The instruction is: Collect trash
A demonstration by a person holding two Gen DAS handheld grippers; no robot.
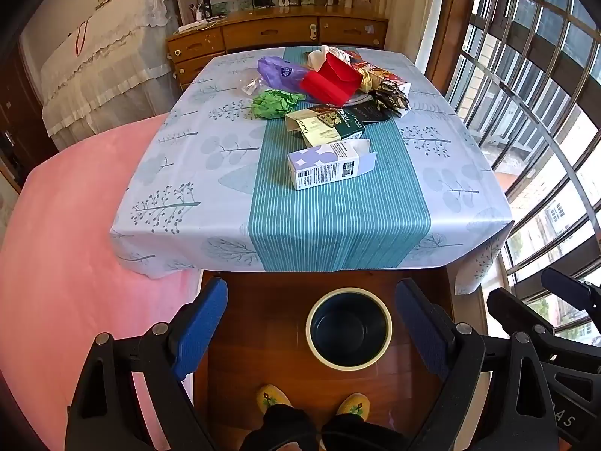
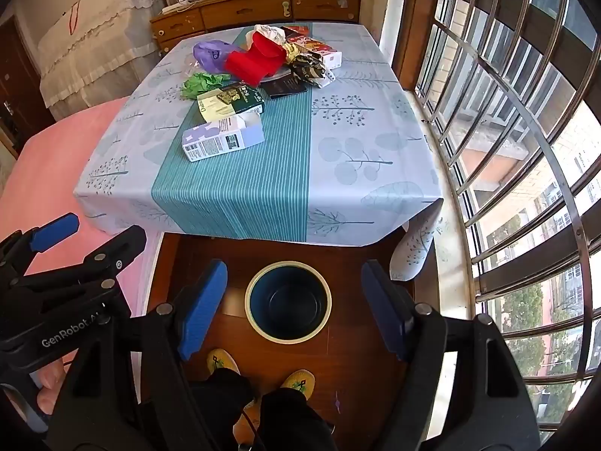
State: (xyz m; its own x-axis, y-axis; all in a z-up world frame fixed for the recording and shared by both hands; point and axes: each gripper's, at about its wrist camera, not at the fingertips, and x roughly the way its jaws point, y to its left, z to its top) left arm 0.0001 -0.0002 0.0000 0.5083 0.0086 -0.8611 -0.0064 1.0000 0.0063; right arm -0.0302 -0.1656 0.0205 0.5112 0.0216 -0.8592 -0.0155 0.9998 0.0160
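Table [image 1: 180,191] ahead under a pale tree-print cloth with a teal striped runner; trash piled at its far end: red packet [image 1: 330,80], purple bag [image 1: 280,71], green crumpled paper [image 1: 272,103], dark snack wrappers [image 1: 390,99]. Nearer me on the runner, green-and-cream carton [image 1: 325,127], then white-purple box [image 1: 330,165] lying flat. Bin [image 1: 348,329] on the wood floor below the near table edge, open, just past my slippers [image 1: 272,400]. My left gripper [image 1: 311,329] spread wide, holding nothing. My right gripper [image 2: 295,308] also wide open, nothing held. Both hang above the bin.
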